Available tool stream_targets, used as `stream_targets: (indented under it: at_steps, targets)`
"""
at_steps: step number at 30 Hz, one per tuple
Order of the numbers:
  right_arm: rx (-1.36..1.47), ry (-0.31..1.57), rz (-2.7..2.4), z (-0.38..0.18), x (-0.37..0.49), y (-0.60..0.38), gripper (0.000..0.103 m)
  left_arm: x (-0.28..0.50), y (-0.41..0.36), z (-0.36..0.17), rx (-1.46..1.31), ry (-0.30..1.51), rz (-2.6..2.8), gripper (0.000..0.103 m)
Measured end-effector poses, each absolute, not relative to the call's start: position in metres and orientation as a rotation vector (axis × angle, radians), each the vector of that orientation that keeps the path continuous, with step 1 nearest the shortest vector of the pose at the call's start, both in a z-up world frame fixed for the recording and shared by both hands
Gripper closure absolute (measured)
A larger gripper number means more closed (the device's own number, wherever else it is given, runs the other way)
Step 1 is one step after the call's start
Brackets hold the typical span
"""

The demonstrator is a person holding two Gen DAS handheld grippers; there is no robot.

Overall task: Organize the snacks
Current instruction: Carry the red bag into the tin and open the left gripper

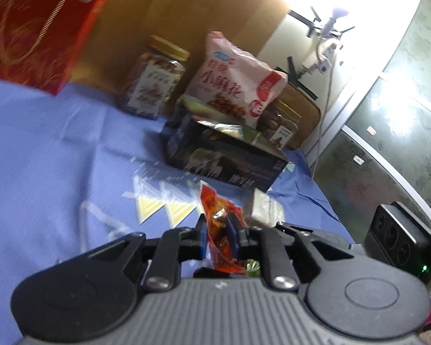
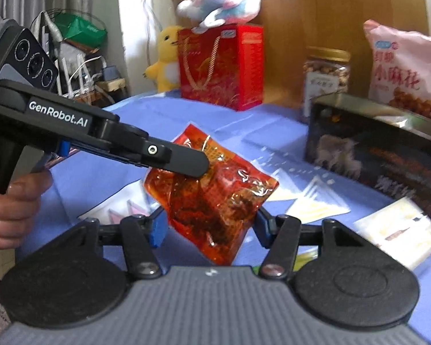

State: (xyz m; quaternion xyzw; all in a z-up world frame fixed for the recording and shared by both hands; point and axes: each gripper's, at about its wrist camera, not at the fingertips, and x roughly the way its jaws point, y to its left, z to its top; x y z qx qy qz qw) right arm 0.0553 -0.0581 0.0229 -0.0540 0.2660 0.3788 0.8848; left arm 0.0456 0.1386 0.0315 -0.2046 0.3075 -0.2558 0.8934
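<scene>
A red, see-through snack packet (image 1: 215, 207) (image 2: 215, 195) hangs above the blue tablecloth (image 1: 43, 149). My left gripper (image 1: 218, 221) is shut on its upper part; in the right wrist view it reaches in from the left (image 2: 198, 166), held by a person's hand (image 2: 11, 210). My right gripper (image 2: 209, 227) straddles the packet's lower half, its blue pads (image 2: 159, 230) pressed against both side edges. Behind stands a dark open box (image 1: 224, 155) (image 2: 373, 155) with wrapped snacks inside.
At the back are a pink snack bag (image 2: 402, 66), a gold-lidded nut jar (image 2: 326, 77), a red gift bag (image 2: 221, 63) and two plush toys (image 2: 221, 0). Flat clear packets (image 1: 163, 207) and a pale packet (image 2: 399, 230) lie on the cloth near the box.
</scene>
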Motion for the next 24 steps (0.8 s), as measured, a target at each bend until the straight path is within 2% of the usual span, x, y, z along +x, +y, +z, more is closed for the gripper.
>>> stream_targets:
  at_steps: [24]
  targets:
    - [-0.123,0.381,0.506,0.064,0.11,-0.142,0.042,0.149,0.036,0.086,-0.278,0.562,-0.711,0.086]
